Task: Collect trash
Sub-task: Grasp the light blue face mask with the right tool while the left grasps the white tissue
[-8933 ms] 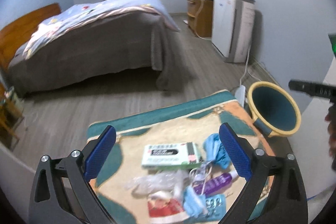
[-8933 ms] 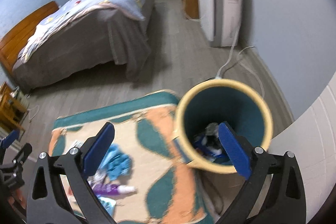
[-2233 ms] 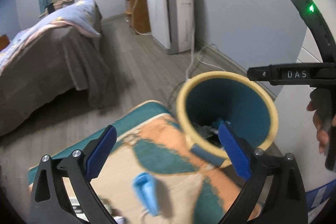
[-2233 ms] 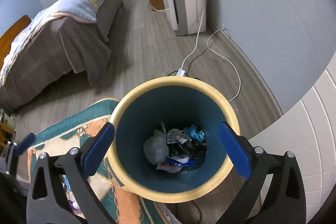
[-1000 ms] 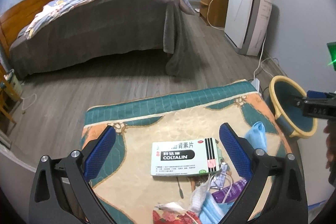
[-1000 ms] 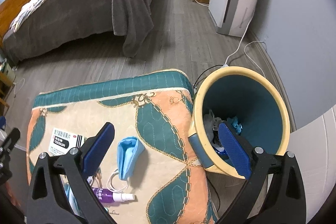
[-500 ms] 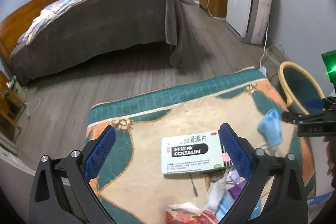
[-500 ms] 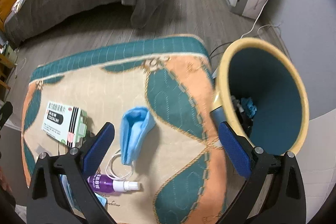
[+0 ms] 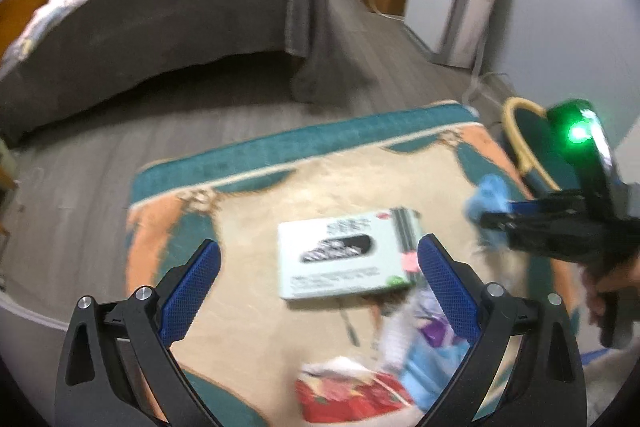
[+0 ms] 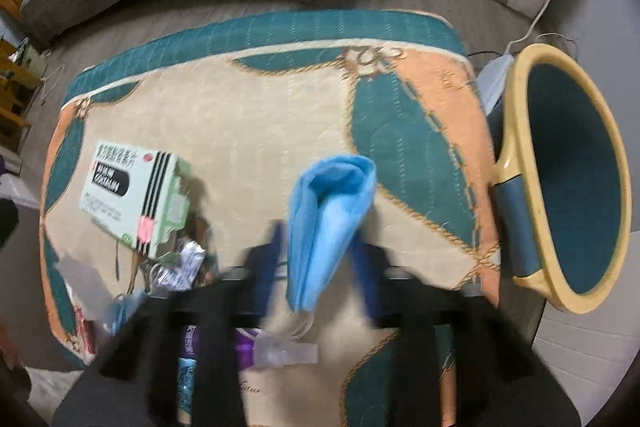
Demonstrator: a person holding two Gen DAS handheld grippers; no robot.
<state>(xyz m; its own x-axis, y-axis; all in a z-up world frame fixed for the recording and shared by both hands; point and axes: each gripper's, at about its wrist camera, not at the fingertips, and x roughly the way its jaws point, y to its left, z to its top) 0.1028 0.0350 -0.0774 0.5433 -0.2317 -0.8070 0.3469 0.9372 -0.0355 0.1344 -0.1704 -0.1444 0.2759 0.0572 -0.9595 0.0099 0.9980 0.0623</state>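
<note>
A bedroom with grey plank flooring and a grey-draped bed (image 9: pixel 168 11) lies behind a low surface covered by a quilted teal, peach and cream mat (image 10: pixel 248 115). Just off the mat's right edge stands a yellow-rimmed teal waste bin (image 10: pixel 568 179).

On the mat, left of centre, lies a pale green cardboard medicine box (image 10: pixel 132 199), with a heap of wrappers and a purple spray bottle (image 10: pixel 248 347) near the front edge.

The folded light-blue face mask (image 10: pixel 328 219) sits right of centre. Its long axis runs from the near edge away toward the bed, rounded fold at the far end, white ear loops trailing at the near end. It looks feather-light, limp and thin, so I judge a pinch across the folded layers mid-length best.

The right gripper (image 10: pixel 316 267) is closing, its blurred blue jaws on either side of the mask. The left gripper (image 9: pixel 316 267) hangs wide and empty over the box.
</note>
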